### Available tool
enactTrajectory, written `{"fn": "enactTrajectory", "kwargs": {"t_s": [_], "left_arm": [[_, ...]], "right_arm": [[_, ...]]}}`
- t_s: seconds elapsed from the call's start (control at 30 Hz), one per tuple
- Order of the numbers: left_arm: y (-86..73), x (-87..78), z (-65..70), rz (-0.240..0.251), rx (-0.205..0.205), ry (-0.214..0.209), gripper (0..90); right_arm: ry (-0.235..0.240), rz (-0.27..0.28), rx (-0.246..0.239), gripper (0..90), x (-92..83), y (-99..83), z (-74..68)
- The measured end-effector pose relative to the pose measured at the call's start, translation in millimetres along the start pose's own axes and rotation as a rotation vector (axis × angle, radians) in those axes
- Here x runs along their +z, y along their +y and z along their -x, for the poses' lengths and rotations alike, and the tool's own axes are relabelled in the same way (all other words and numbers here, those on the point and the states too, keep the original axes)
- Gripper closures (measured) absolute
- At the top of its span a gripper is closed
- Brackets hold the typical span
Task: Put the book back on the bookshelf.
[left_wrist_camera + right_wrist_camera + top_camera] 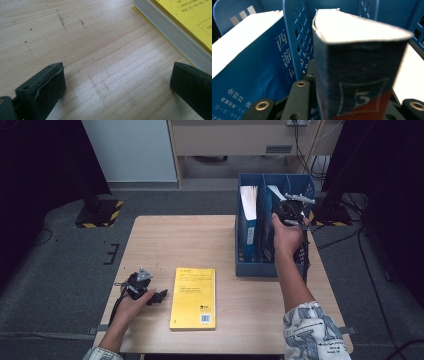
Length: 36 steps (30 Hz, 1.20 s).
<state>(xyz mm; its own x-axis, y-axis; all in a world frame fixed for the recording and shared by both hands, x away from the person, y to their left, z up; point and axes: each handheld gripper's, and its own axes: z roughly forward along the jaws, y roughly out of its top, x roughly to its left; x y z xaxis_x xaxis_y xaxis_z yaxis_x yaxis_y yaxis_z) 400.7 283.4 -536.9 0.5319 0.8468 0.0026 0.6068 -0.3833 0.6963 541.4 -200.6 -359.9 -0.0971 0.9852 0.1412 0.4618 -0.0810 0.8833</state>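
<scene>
A yellow book point(193, 297) lies flat on the wooden table point(165, 235), near its front. Just left of it my left gripper point(159, 296) rests low over the wood, open, with nothing between its fingers; in the left gripper view the yellow book point(190, 22) lies to the upper right of the left gripper point(120, 77). At the back right stands a blue file rack point(252, 269). My right gripper point(290, 212) reaches into it, shut on a dark blue book point(357, 75) that stands upright in a middle slot. A lighter blue book point(249, 75) leans in the neighbouring slot.
A perforated blue divider point(297, 37) separates the two books in the rack. A black stand with a hazard-striped base point(100, 212) is on the floor beyond the table's left corner. Cables point(345, 237) run across the floor at the right.
</scene>
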Motion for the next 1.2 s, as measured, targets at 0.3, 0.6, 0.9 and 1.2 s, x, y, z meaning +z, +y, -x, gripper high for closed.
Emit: {"fn": "enactTrajectory", "kwargs": {"t_s": [0.3, 0.6, 0.9, 1.2], "left_arm": [[0.0, 0.1, 0.0, 0.000, 0.001, -0.001, 0.0], [0.2, 0.2, 0.1, 0.000, 0.001, -0.002, 0.0], [0.2, 0.3, 0.8, 0.000, 0.000, -0.002, 0.0], [0.3, 0.4, 1.4, 0.000, -0.004, -0.003, 0.0]], "right_arm": [[0.002, 0.004, -0.003, 73.9, 1.6, -1.7, -1.3], [0.004, -0.001, -0.007, 73.7, 1.4, -3.2, -2.7], [0.026, -0.084, -0.015, 73.0, -8.8, -1.2, 6.1], [0.047, -0.112, -0.035, 72.5, -21.3, -9.7, 10.3]]}}
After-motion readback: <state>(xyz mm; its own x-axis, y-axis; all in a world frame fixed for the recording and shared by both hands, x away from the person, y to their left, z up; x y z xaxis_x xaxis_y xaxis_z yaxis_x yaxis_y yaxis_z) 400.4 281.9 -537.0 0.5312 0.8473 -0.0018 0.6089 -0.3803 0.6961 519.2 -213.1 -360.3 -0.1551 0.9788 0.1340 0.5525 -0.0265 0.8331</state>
